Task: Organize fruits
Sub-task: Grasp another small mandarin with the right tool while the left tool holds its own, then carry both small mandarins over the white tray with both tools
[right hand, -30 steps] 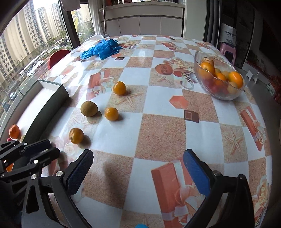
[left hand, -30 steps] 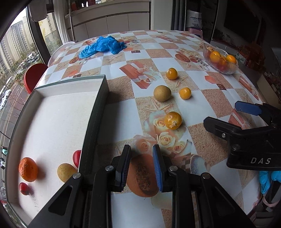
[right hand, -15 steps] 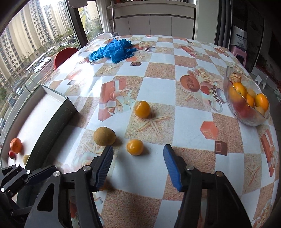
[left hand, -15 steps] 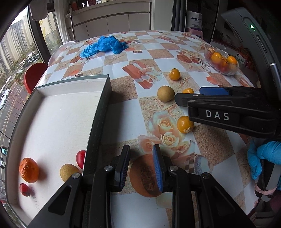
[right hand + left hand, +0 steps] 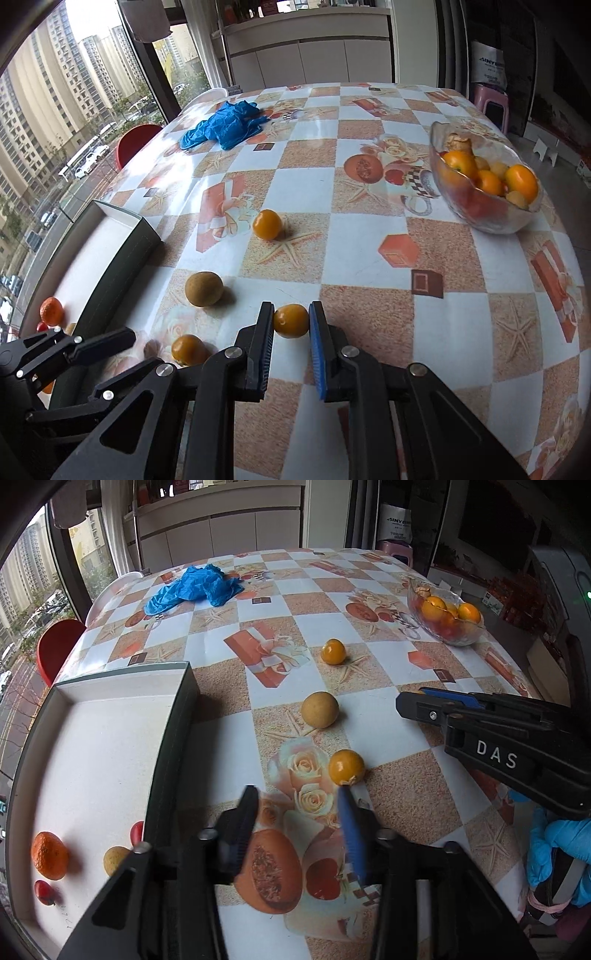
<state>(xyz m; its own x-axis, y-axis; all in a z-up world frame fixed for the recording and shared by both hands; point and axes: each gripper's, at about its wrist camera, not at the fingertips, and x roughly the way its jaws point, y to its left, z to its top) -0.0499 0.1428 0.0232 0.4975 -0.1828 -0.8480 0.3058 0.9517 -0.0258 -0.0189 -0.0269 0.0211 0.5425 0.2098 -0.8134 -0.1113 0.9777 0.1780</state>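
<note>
Right wrist view: small orange fruit [image 5: 291, 320] on worktop [image 5: 369, 258], between closed-in fingers of right hand-held gripper [image 5: 291, 325]; left hand-held gripper [image 5: 297, 812] open, empty.

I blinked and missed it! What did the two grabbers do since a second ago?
The right gripper reached forward and closed around a small orange fruit on the table. The left gripper opened its jaws wider near another orange fruit. The brown fruit, tray and bowl stayed put.

I see a glossy printed tablecloth [image 5: 369, 258] (plastic-looking), a clear glass bowl [image 5: 491, 221], crumpled thin blue gloves [image 5: 225, 125], matt black gripper fingers [image 5: 258, 350].
</note>
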